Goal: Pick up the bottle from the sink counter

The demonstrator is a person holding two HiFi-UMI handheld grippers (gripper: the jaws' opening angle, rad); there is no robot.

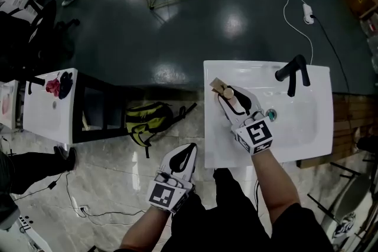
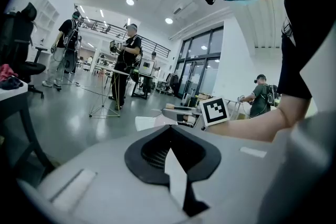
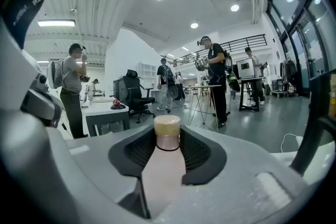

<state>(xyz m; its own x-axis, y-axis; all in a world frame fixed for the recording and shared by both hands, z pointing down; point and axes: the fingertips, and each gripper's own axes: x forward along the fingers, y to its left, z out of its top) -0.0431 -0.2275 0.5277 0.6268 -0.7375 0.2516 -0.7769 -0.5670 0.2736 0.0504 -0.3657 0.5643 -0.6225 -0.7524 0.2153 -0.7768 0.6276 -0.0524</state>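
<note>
**Nearest, the left gripper [image 1: 185, 152] closed and empty; the right gripper [image 1: 230, 97] clamped on the bottle [image 1: 235, 102]**

Close by the person's body, the left gripper hangs above the tiled floor, left of the sink counter [image 1: 307, 130] and apart from it. Its jaws are together with nothing between them. To the right and farther off, the right gripper reaches over the near left part of the white sink counter. Its dark pads [image 3: 195, 152] press on both sides of the pale pink bottle, whose tan cap [image 3: 167, 126] sticks out past the fingertips. The bottle lies along the jaws, over the counter's far left corner, just beside a flat tan thing [image 1: 215, 84]. Whether the bottle touches the counter I cannot tell. A black faucet [image 1: 292, 74] stands at the far right of the basin, with the drain [image 1: 271, 114] near the gripper's marker cube [image 1: 257, 135]. On the floor left of the counter lies a yellow-green backpack [image 1: 147, 121]
</note>
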